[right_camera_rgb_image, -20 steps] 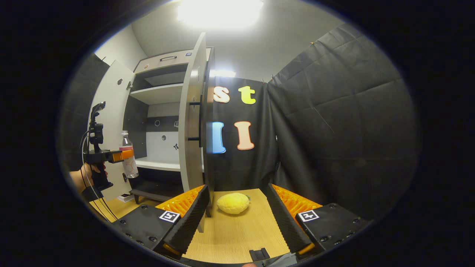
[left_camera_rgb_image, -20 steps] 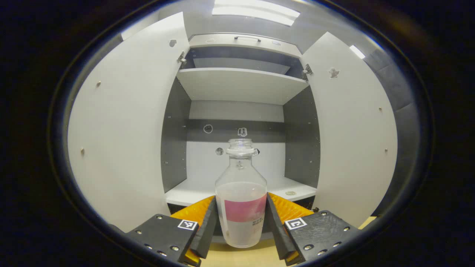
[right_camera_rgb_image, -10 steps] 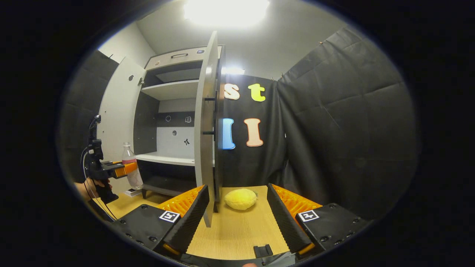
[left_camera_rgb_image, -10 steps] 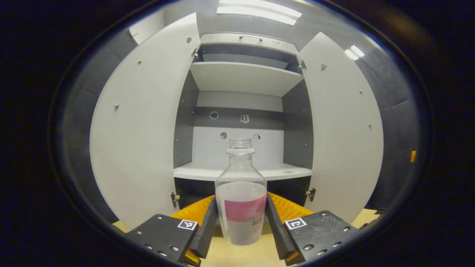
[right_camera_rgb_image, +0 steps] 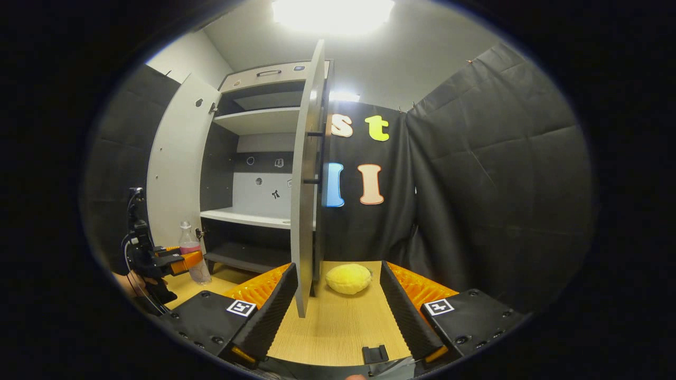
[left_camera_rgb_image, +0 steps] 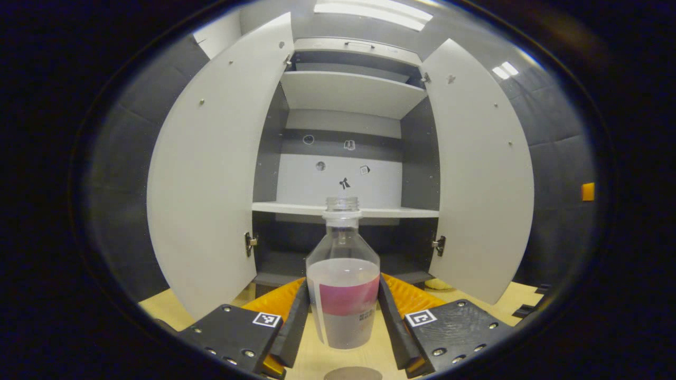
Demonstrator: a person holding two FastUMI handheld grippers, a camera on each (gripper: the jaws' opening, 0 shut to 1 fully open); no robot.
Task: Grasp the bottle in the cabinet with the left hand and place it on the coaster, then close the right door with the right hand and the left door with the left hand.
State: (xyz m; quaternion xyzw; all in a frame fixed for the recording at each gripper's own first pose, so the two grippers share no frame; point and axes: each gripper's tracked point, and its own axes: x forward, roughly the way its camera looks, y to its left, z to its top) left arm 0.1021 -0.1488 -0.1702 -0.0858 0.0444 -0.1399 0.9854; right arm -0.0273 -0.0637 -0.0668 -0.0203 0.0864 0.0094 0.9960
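A clear bottle (left_camera_rgb_image: 343,295) with a pink label band and no cap stands upright between the two fingers of the left gripper (left_camera_rgb_image: 343,327), both pressing against its lower sides — held above the light wooden tabletop (left_camera_rgb_image: 158,311). Just below the bottle's base, at the bottom edge of the left gripper view, the rim of a round grey coaster (left_camera_rgb_image: 353,373) peeks out; whether the bottle touches it cannot be told.

Ahead of the left gripper, beyond the bottle, the cabinet (left_camera_rgb_image: 346,158) stands with both doors swung wide: the left door (left_camera_rgb_image: 211,174) to the gripper's left, the right door (left_camera_rgb_image: 475,174) to its right. The white shelf (left_camera_rgb_image: 296,209) directly behind the bottle's neck lies bare, with small stickers on the back panel above it.

In the right gripper view, the right gripper (right_camera_rgb_image: 338,316) hovers over the tabletop with its fingers spread wide, gripping nothing. The edge of the right door rises just ahead of its left finger, a dark handle (right_camera_rgb_image: 315,158) on the door's outer face. A yellow, rounded soft object (right_camera_rgb_image: 348,278) lies on the table ahead, between the fingers' lines. Far off to that gripper's left, the left gripper holds the bottle low in front of the cabinet — a hand (right_camera_rgb_image: 129,279) wrapped around its grip.
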